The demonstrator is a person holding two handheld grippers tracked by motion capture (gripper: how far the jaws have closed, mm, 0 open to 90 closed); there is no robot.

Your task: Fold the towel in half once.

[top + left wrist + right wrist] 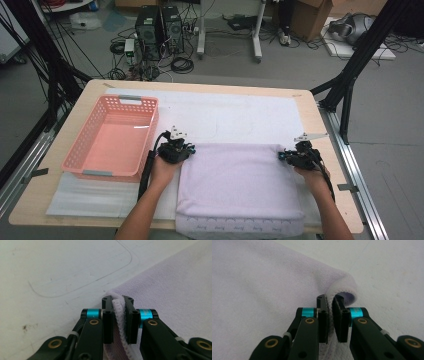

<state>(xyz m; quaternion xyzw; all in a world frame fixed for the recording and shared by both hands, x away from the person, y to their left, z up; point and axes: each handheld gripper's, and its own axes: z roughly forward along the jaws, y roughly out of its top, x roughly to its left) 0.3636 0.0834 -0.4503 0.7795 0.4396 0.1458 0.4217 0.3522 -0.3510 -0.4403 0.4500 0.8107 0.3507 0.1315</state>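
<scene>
gripper views show both jaws pinching towel (pixel 240 180) hem; high view adds basket (pixel 114 137).

We see even, soft overhead light, faint shadows and no glare; nearest the jaws, both gripper views blur slightly.

You've got a pale lilac towel (pixel 240 180), plain terry with a scalloped pattern along its near hem, on a white mat (pixel 230 117). Basket (pixel 112 137) is salmon pink with perforated walls; table (pixel 320 130) is light wood.
</scene>
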